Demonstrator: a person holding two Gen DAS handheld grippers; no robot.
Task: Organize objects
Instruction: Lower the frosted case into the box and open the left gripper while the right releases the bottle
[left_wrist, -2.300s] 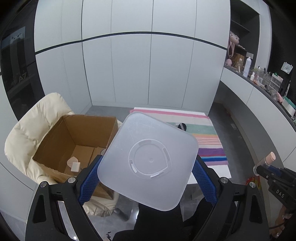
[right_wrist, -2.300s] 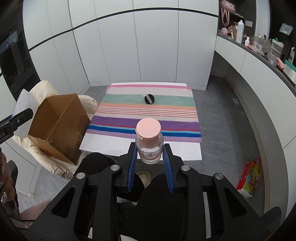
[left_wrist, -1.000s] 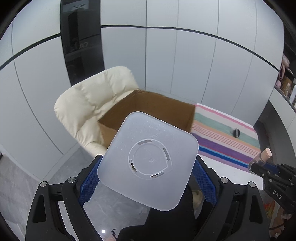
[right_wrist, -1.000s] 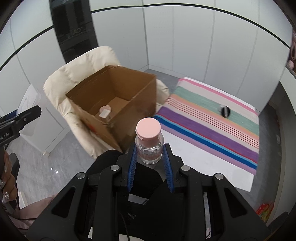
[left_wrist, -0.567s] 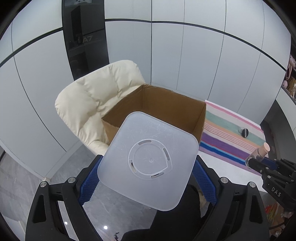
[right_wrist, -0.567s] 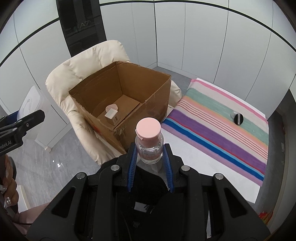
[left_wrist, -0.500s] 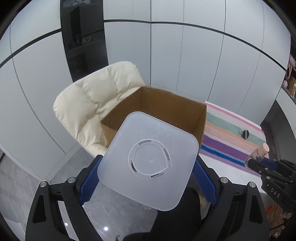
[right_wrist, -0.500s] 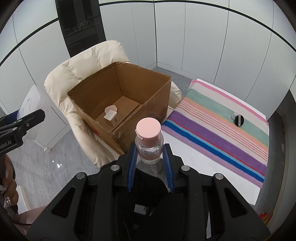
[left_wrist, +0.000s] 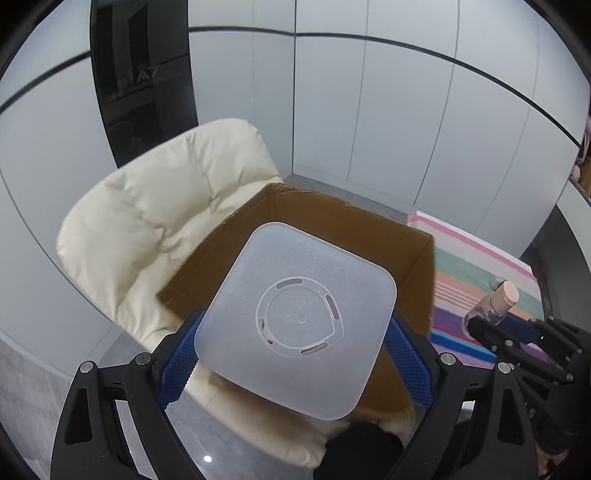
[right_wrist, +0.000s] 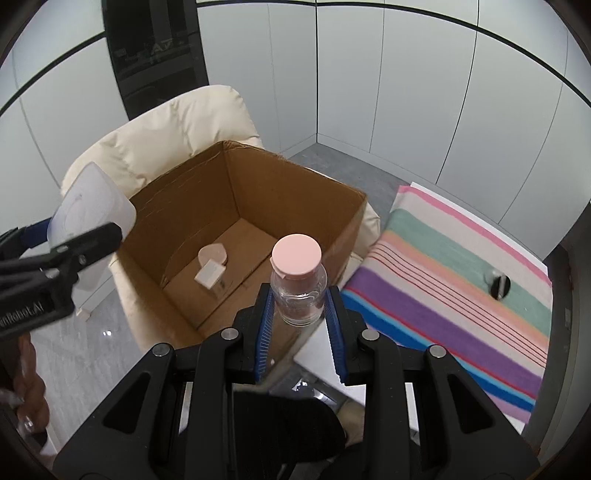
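Frosted translucent square plastic lid (left_wrist: 295, 317) fills the centre of the left wrist view, clamped at its sides by the left gripper (left_wrist: 295, 354). At the right view's left edge, that gripper's black body shows blurred white lettering, unreadable. The right gripper (right_wrist: 300, 317), at lower centre, pinches a clear pink-capped bottle (right_wrist: 297, 280) before an open brown cardboard box (right_wrist: 295, 184) on a cream padded chair (right_wrist: 166, 136)

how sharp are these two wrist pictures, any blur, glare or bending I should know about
Left wrist view: the frosted container in the left claw is crisp, while the cream chair and cardboard box edges smear slightly. Right wrist view: the pink-capped bottle is sharp, small light spots glint on the floor. Both views bend the wall lines, dark at the corners.
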